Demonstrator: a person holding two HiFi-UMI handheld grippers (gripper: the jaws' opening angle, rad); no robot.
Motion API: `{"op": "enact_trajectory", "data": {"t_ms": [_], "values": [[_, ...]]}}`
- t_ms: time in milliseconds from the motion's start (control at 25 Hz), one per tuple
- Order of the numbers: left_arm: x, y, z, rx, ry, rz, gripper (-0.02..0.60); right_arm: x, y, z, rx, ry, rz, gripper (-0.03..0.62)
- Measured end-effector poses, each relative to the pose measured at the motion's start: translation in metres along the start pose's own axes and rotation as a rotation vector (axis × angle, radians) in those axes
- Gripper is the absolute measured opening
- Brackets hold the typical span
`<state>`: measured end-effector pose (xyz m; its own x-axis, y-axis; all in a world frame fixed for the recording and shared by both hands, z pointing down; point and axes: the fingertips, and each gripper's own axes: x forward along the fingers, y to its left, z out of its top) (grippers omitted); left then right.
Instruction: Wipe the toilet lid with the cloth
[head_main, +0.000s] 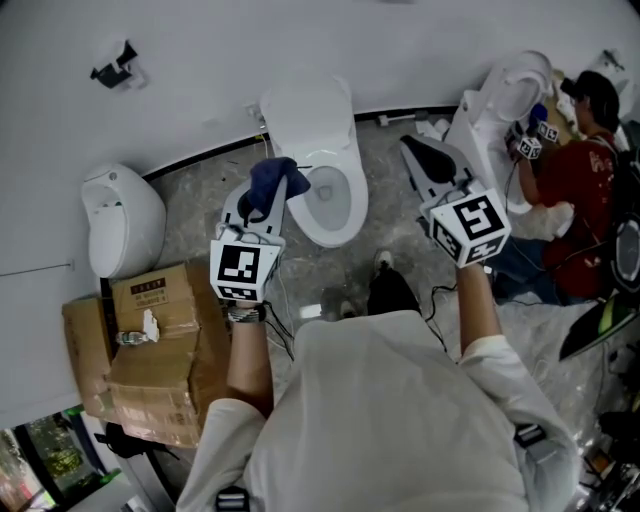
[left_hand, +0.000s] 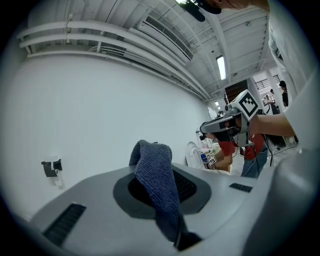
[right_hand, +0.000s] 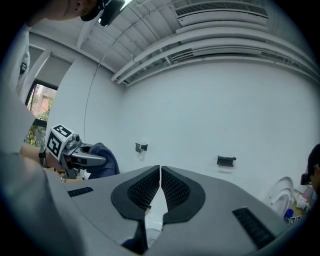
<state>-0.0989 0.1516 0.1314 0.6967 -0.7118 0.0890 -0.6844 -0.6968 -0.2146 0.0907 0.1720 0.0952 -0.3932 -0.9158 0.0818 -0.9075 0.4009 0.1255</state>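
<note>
The left gripper, grey plastic with a marker cube, is clamped on a nubbly dark blue cloth, which drapes over its jaws and hides their ribbed pads. The matching right gripper is closed with nothing in it. Both hover on the near side of a glossy white ceramic toilet, its oval lid raised against the far wall. Creased brown cardboard boxes sit near left.
</note>
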Motion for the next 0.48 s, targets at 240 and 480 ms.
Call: {"op": "enact_trajectory", "data": {"t_ms": [240, 480], "values": [[0.043, 0.038, -0.014, -0.003, 0.041, 0.024, 0.043, 0.051, -0.024, -0.01, 0.014, 0.019, 0.034, 0.031], [0.102, 0.087, -0.043, -0.045, 0.081, 0.072, 0.044, 0.112, -0.06, -0.024, 0.043, 0.036, 0.068, 0.031]]}}
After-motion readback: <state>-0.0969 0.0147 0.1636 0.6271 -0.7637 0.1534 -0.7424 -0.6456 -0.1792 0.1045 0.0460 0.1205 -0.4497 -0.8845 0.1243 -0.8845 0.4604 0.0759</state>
